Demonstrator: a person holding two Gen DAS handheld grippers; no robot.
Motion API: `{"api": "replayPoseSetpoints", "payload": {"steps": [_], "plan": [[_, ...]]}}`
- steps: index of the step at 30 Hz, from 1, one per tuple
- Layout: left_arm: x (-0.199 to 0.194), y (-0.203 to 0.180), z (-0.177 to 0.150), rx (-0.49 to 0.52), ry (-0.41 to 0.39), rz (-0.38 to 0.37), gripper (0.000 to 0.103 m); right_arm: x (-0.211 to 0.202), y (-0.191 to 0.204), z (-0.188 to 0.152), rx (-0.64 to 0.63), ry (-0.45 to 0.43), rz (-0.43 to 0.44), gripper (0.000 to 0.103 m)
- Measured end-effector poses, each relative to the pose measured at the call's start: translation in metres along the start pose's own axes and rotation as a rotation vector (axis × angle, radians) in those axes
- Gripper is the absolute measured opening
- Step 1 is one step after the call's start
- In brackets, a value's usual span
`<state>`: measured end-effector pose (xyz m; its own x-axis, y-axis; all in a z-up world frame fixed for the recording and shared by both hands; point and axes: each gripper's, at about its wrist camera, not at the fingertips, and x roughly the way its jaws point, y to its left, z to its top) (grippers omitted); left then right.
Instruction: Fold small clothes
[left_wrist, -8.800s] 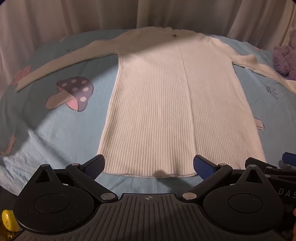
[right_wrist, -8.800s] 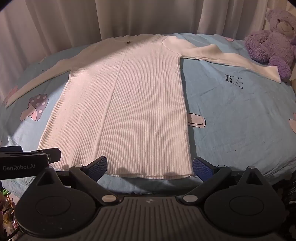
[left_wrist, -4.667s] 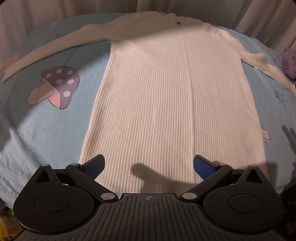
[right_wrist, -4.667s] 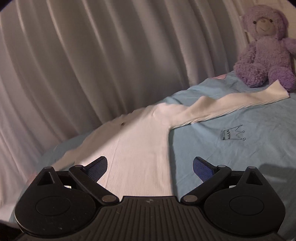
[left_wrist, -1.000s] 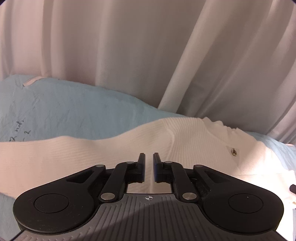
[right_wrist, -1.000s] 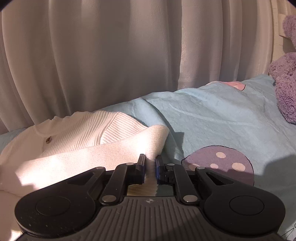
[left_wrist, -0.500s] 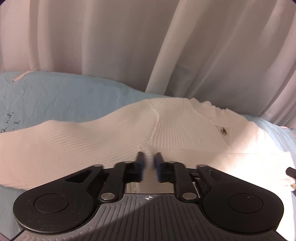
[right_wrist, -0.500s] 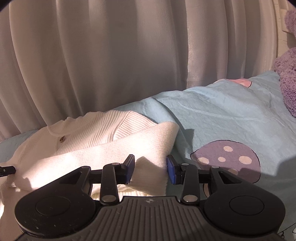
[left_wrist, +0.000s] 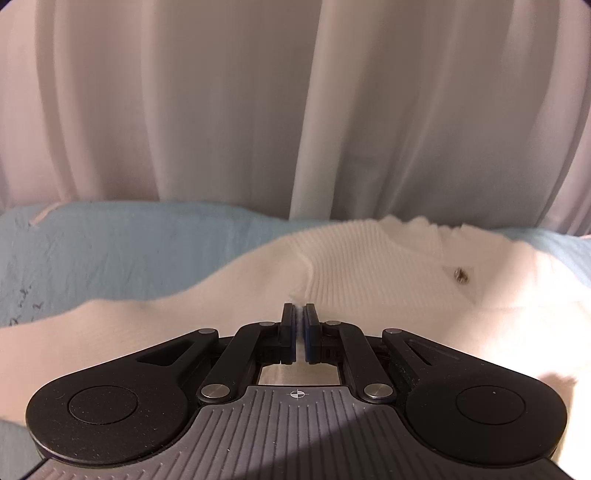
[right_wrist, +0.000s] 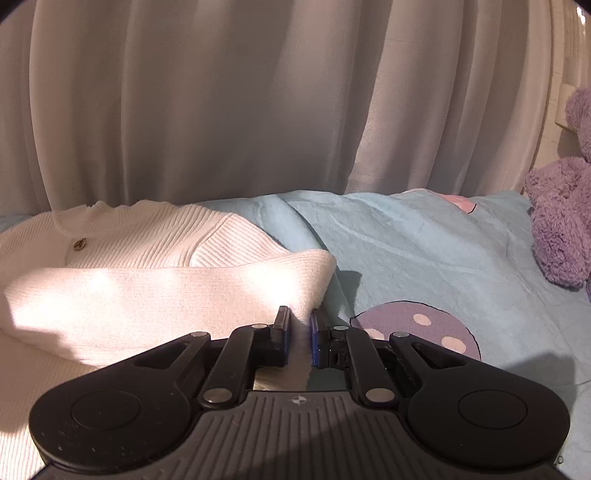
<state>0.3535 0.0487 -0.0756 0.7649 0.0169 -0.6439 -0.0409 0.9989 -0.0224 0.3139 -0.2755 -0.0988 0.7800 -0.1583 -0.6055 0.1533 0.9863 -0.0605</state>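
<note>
White ribbed sweater (left_wrist: 369, 273) lies on the bed's blue sheet (left_wrist: 110, 243), collar end toward the curtain (left_wrist: 258, 110). Left claw (left_wrist: 299, 325) pinched nearly closed on a thin bit of knit near the left shoulder seam, sleeve trailing off to the left. Right claw (right_wrist: 299, 328) clamped narrow on the folded-over sleeve (right_wrist: 184, 295), which lies doubled across the sweater's chest below the small button (right_wrist: 79, 244). Purple mushroom print (right_wrist: 413, 328) just right of the right claw. Purple plush toy (right_wrist: 561, 221) at far right on the sheet.
</note>
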Motion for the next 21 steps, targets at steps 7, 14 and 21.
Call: {"api": "replayPoseSetpoints", "payload": {"steps": [7,14,21], "plan": [[-0.03,0.018,0.001,-0.153,-0.064,0.036,0.034,-0.028,0.01,0.01,-0.02,-0.104,0.106,0.018],[-0.011,-0.02,-0.009,-0.089,0.033,-0.048,0.045,-0.018,0.06,-0.008,-0.235,-0.057,0.215,0.019],[-0.007,-0.018,-0.011,-0.092,0.031,-0.033,0.045,-0.015,0.018,-0.009,-0.122,-0.059,0.122,0.038]]}}
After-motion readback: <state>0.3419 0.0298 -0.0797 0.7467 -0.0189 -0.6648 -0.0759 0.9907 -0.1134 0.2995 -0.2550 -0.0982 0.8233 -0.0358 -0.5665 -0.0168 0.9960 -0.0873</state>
